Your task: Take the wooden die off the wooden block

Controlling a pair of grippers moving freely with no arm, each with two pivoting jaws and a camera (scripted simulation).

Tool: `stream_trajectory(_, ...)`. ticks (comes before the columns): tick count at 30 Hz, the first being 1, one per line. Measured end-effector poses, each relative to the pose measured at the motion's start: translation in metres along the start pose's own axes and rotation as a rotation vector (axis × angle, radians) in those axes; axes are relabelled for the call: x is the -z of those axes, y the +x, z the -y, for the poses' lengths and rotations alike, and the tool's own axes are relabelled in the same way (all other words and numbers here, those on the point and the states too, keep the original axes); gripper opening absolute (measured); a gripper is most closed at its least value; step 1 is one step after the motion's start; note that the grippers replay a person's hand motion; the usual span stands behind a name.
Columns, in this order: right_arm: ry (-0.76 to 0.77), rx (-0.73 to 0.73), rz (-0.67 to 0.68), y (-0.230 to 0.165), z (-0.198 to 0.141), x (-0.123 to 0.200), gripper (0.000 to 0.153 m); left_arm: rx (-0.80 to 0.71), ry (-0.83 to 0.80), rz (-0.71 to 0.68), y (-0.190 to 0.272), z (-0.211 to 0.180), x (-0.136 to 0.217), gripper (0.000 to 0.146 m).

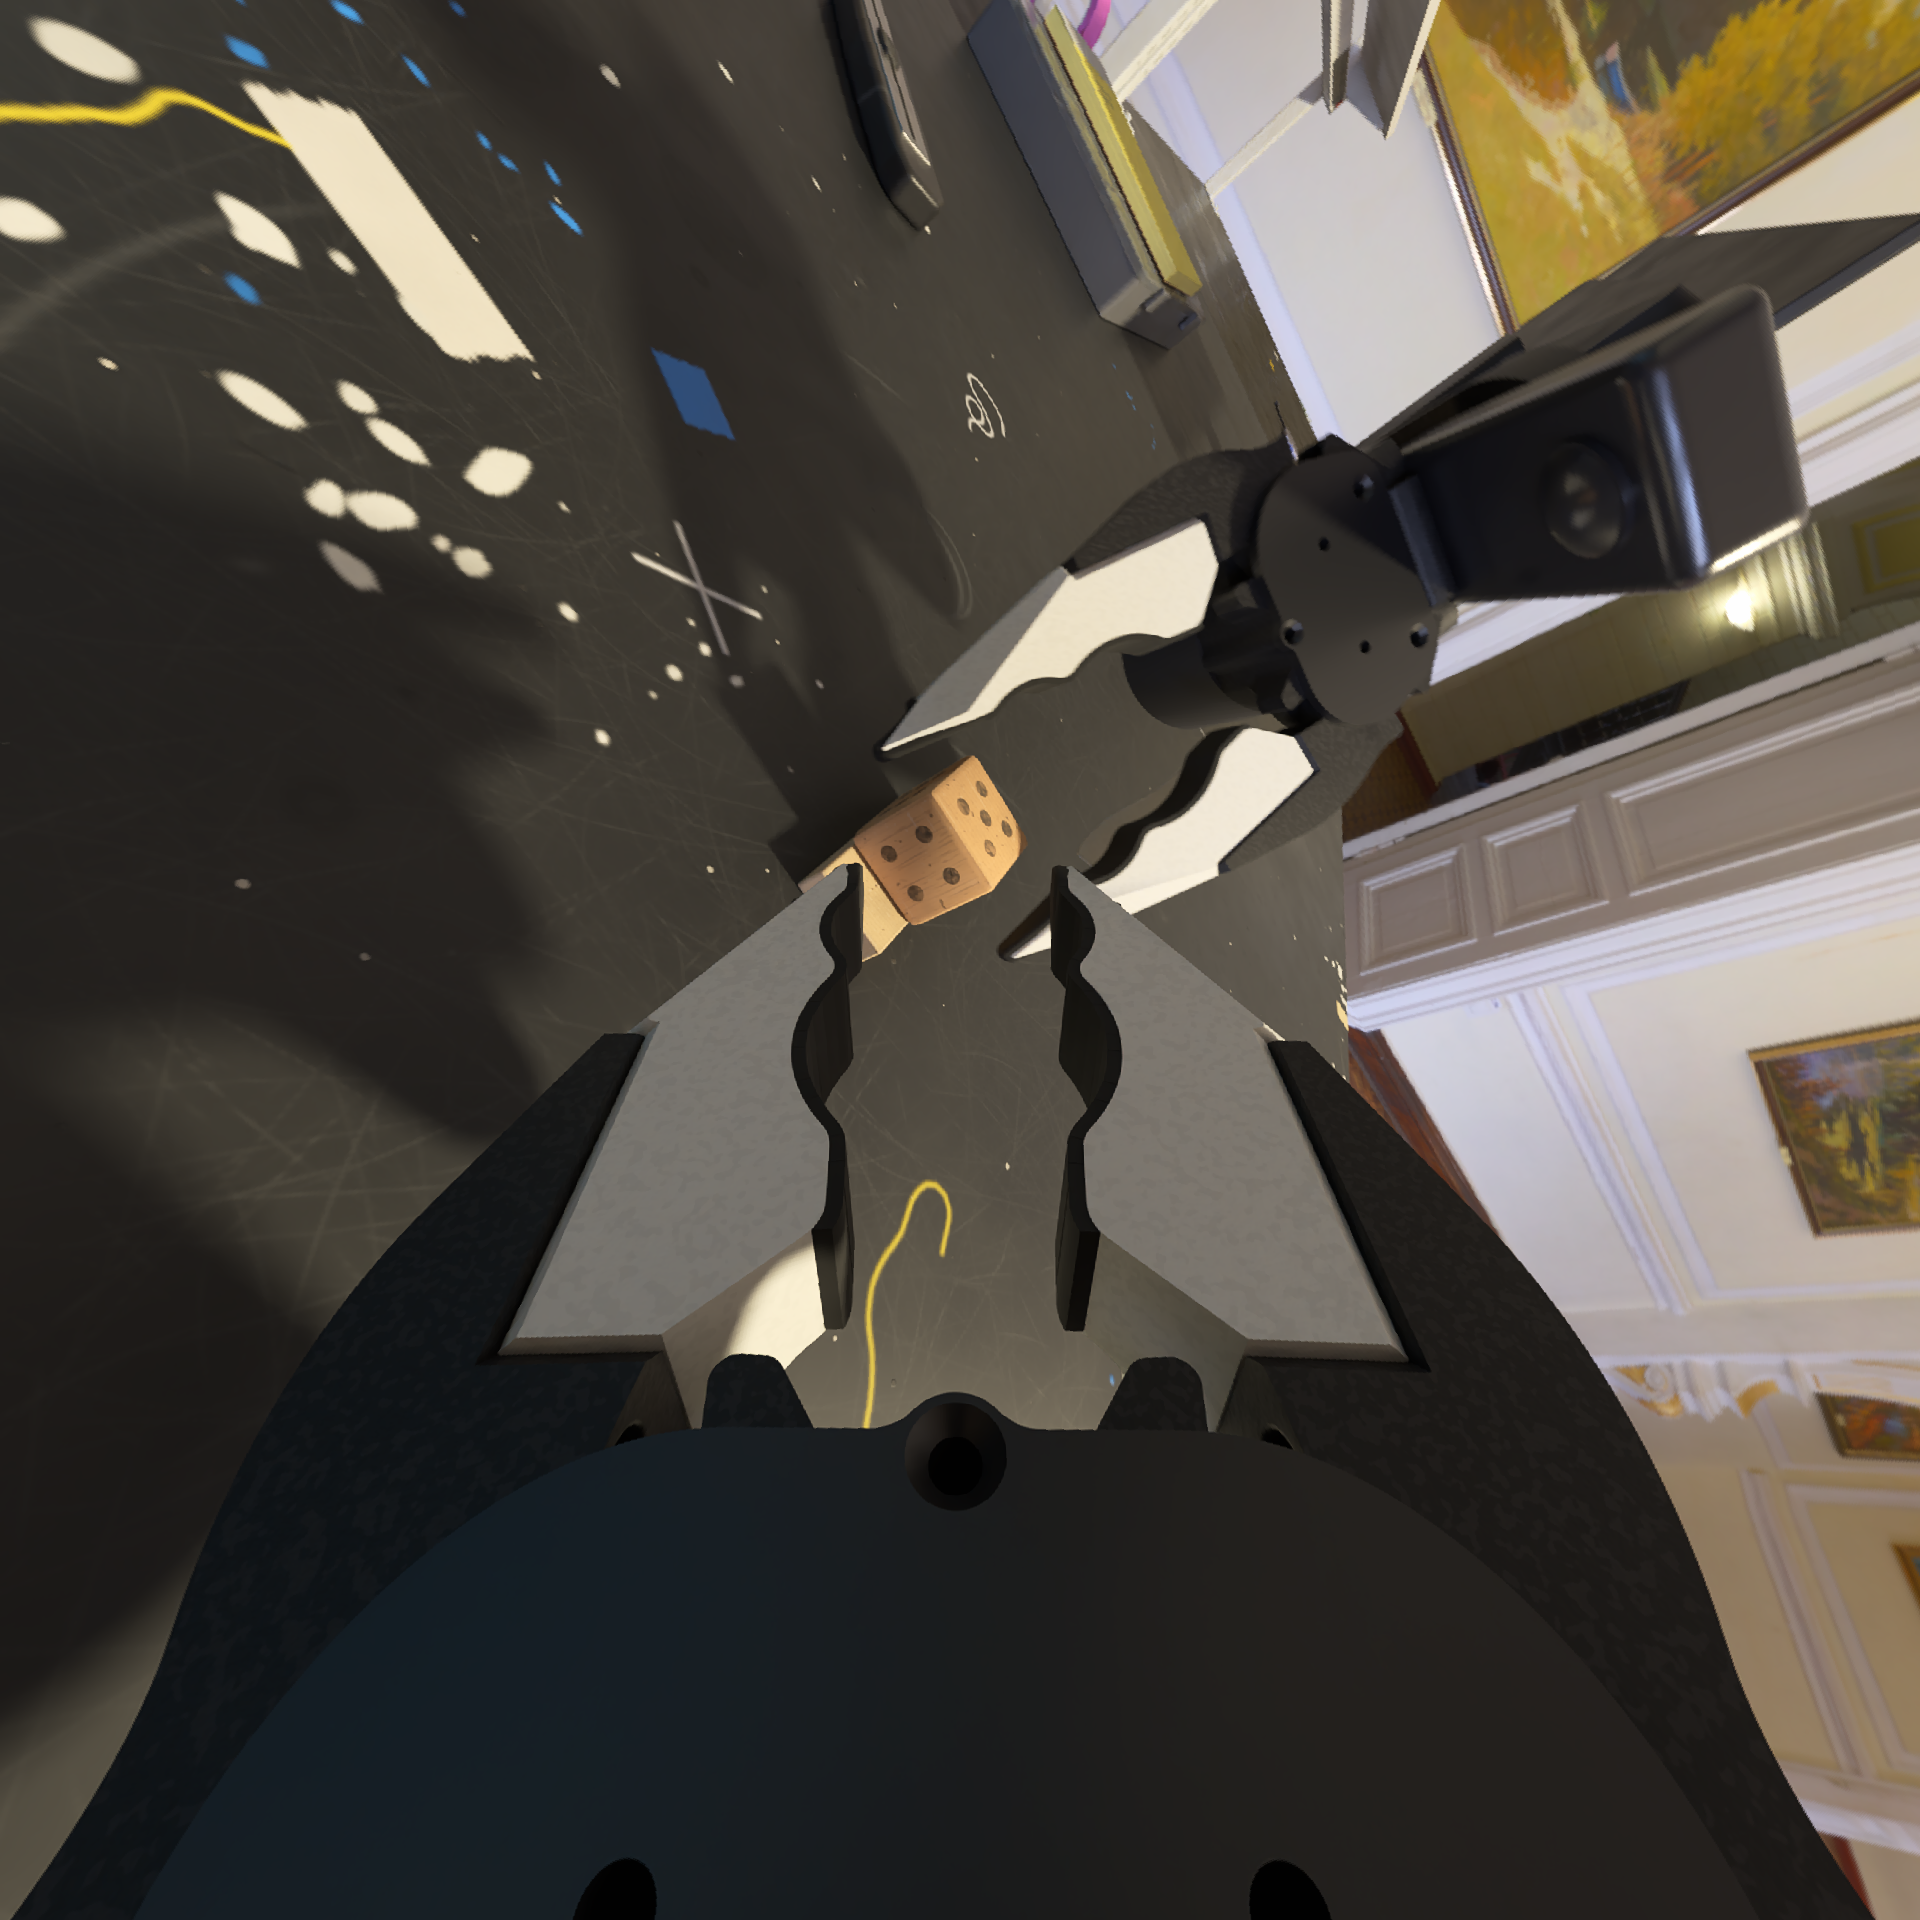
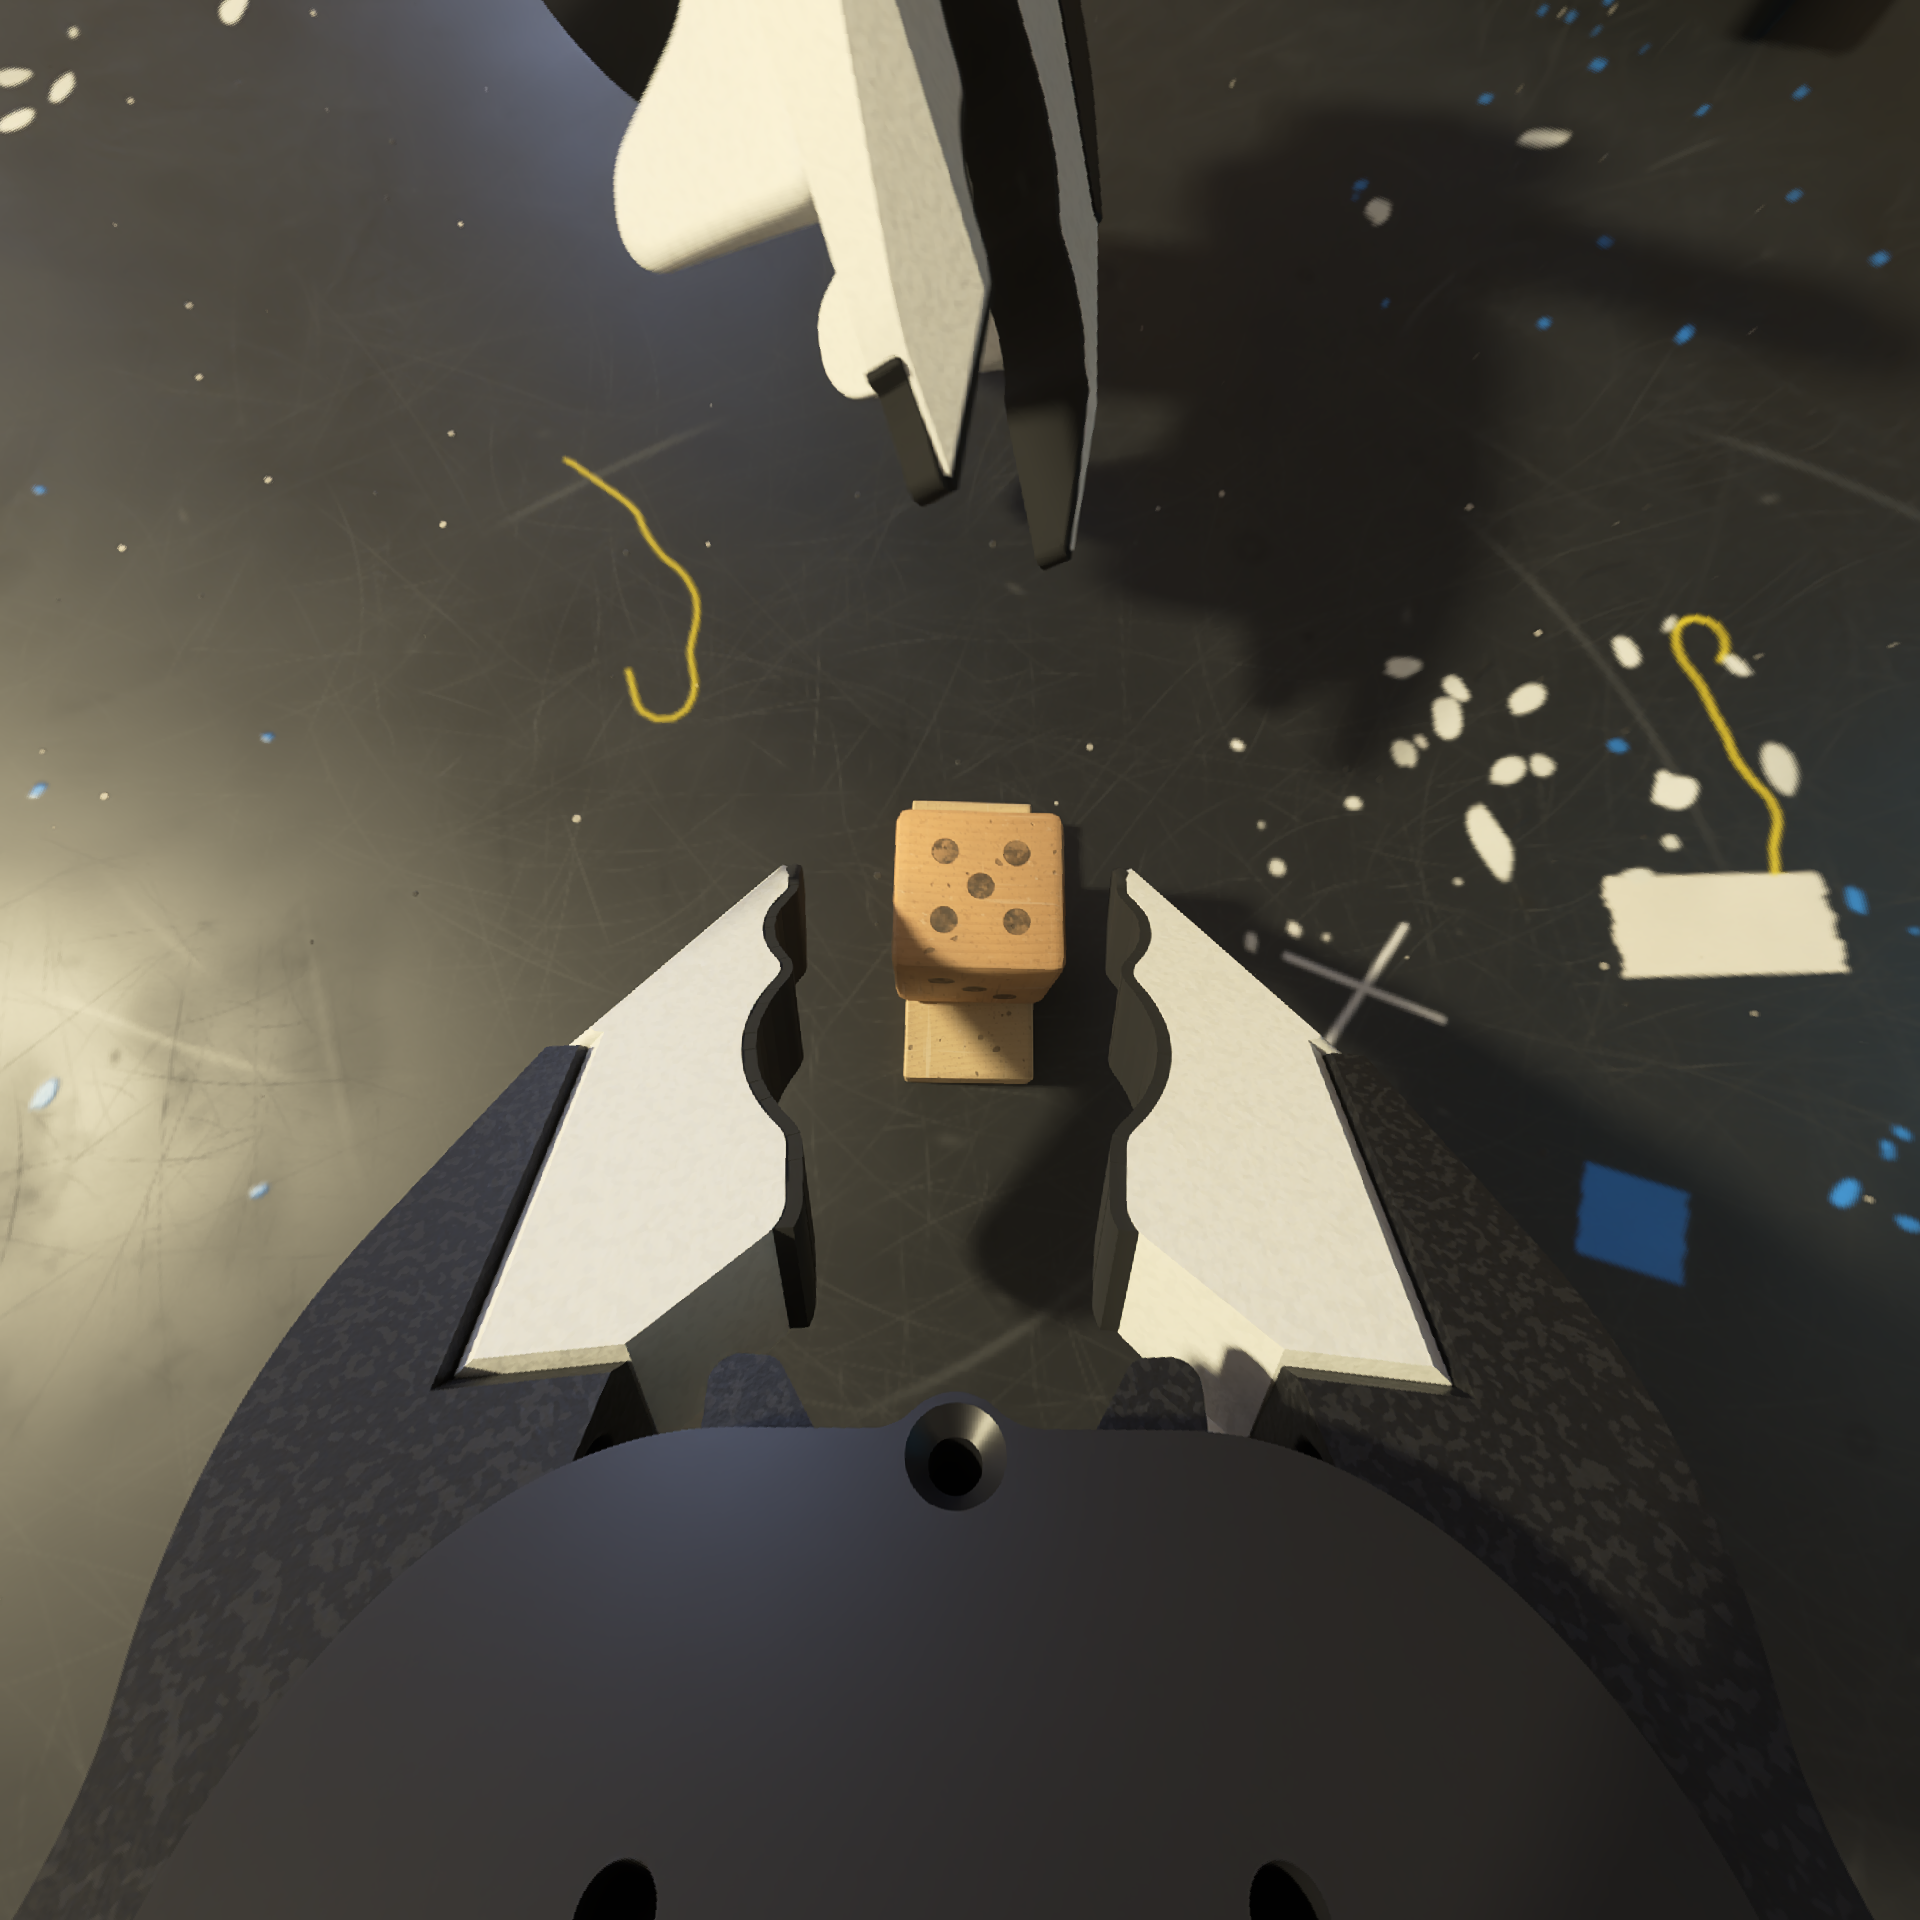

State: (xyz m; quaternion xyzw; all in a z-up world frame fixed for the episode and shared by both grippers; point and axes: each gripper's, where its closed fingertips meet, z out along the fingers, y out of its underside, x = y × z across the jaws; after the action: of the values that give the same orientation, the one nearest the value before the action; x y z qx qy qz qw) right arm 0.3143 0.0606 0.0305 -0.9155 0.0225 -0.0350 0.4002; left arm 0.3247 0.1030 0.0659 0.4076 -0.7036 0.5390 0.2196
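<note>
In the left wrist view the table (image 1: 343,790) is a dark, scratched top flecked with white and blue paint, a white chalk cross (image 1: 704,594) and a yellow squiggle (image 1: 902,1270); past its far edge stand cream panelled walls hung with framed paintings (image 1: 1704,114). Near that edge lie a flat grey case (image 1: 1081,177) with a yellow book on it and a dark remote-like thing (image 1: 888,114); any lettering there is too small to read. The left gripper (image 1: 956,904) has its jaws apart with nothing between them, its tips just short of the wooden die (image 1: 940,852), which sits on the wooden block (image 1: 873,920). The right gripper (image 1: 992,847) reaches in from the side where the walls show, jaws spread on either side of the die. In the right wrist view the die (image 2: 979,899) shows five pips on top and rests on the pale block (image 2: 966,1044), which juts out towards the camera. The right gripper (image 2: 956,894) holds its jaws apart, flanking the die without touching it. The left gripper (image 2: 987,520) hangs just beyond, tips pointing down. A white tape patch (image 2: 1725,925), a blue square (image 2: 1631,1221) and two yellow threads (image 2: 665,603) mark the table (image 2: 312,623) around them.
</note>
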Motion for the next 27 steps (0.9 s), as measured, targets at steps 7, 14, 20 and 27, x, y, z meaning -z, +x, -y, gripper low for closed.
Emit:
stream_trajectory(7,0.022,-0.154,0.088,0.004,-0.006,0.001,0.034,-0.006,-0.009,-0.013,0.005,-0.004,-0.001,0.036)
stream_trajectory(14,0.312,-0.388,0.089,0.03,0.021,0.042,0.034,-0.024,-0.001,-0.014,0.007,-0.003,0.001,0.036)
stream_trajectory(20,0.758,-0.595,0.302,0.043,0.058,0.101,0.034,-0.037,-0.003,-0.021,0.01,-0.004,0.0,0.036)
stream_trajectory(27,1.019,-0.702,0.461,0.05,0.073,0.139,0.034,-0.043,-0.003,-0.021,0.01,-0.004,0.0,0.036)
